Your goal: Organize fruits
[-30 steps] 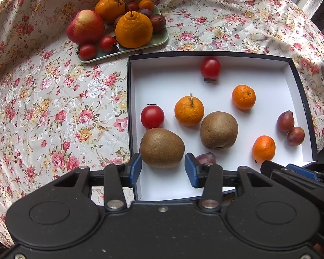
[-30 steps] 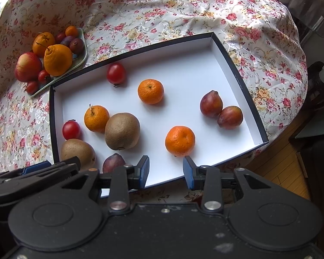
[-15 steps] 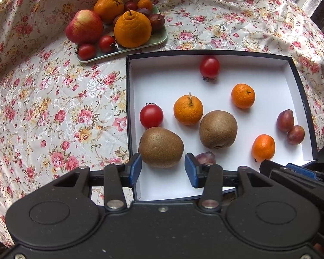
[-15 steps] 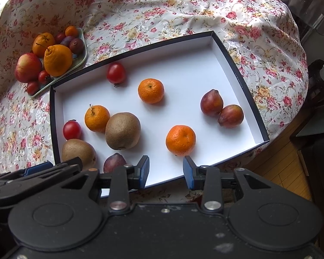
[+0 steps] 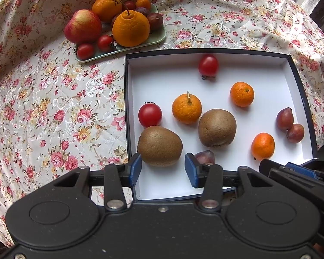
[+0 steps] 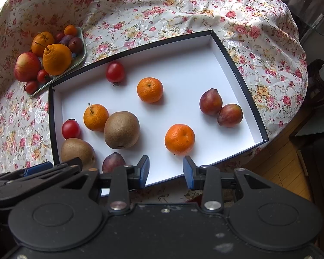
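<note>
**A:** Far left, on the floral tablecloth (image 5: 43, 108): a pale green plate (image 5: 159, 40), heaped with a red-yellow apple (image 5: 83, 26), a big orange (image 5: 130, 29) with a knobbly neck, and small tomatoes (image 5: 85, 50). Just right of it, a shallow box (image 5: 300, 99), dark-rimmed and matte white inside.

**B:** And inside, left to right?

**A:** A glossy tomato (image 5: 150, 115) close above a fuzzy brown kiwi (image 5: 159, 145). Then a stemmed mandarin (image 5: 186, 111), pebbled peel, against a second kiwi (image 5: 217, 127). Half hidden behind a blue finger, a plum (image 5: 204, 156). Far back, another tomato (image 5: 208, 65). Further right, two more mandarins (image 5: 242, 93), well apart. By the right wall, paired plums (image 5: 285, 118), smooth, pointed and touching. Kinds mixed and scattered throughout.

**B:** Tongs?

**A:** Left gripper (image 5: 163, 168) over the near edge, spread wide, gripping nothing, with the near kiwi framed between its fingers. Right gripper (image 6: 165, 169) likewise spread and empty, facing the nearest mandarin.

**B:** Which step, then?

**A:** Hard to settle. Fits fruit travelling from plate to box, and equally from box to plate. Between grasps either way.

**B:** Demands of any pick?

**A:** Round shapes, so prone to rolling: a centred closure across the widest part. Fuzzy kiwi skin probably grippy but soft underneath. Slick, tender tomato skin: a gentle squeeze only.
</note>
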Demonstrator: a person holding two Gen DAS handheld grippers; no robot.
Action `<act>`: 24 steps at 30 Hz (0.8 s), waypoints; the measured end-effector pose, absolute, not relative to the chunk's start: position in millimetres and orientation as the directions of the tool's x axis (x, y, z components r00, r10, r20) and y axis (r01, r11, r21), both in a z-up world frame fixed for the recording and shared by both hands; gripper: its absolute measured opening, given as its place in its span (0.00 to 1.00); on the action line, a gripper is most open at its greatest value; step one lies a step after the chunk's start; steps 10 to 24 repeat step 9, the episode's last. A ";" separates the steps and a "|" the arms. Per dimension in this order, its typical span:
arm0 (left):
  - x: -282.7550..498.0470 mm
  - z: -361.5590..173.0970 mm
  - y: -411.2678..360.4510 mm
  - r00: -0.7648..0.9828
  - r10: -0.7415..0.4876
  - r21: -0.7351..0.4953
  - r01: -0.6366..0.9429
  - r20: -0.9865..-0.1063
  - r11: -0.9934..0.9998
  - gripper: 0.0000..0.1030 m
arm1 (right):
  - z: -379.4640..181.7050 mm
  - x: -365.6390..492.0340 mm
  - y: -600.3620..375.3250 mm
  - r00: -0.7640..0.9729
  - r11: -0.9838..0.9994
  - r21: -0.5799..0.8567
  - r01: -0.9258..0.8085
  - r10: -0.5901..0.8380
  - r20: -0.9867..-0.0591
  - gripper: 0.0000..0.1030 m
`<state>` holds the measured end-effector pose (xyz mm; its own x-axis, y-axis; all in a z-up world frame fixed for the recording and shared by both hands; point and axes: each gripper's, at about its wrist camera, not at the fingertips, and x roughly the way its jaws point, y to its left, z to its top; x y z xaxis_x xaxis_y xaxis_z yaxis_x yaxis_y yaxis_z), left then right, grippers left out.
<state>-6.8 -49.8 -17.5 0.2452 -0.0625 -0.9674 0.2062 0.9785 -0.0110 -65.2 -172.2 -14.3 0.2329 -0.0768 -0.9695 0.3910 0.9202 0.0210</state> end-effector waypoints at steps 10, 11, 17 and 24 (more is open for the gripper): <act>-6.8 -17.0 -50.6 0.251 -0.060 -0.006 0.214 -0.966 0.977 0.52 | -15.1 -66.5 -173.1 0.234 0.919 0.025 0.394 -0.074 -0.969 0.37; -6.8 -17.0 -50.6 0.251 -0.060 -0.006 0.214 -0.966 0.977 0.52 | -15.1 -66.5 -173.1 0.234 0.919 0.025 0.394 -0.074 -0.969 0.37; -6.8 -17.0 -50.6 0.251 -0.060 -0.006 0.214 -0.966 0.977 0.52 | -15.1 -66.5 -173.1 0.234 0.919 0.025 0.394 -0.074 -0.969 0.37; -6.8 -17.0 -50.6 0.251 -0.060 -0.006 0.214 -0.966 0.977 0.52 | -15.1 -66.5 -173.1 0.234 0.919 0.025 0.394 -0.074 -0.969 0.37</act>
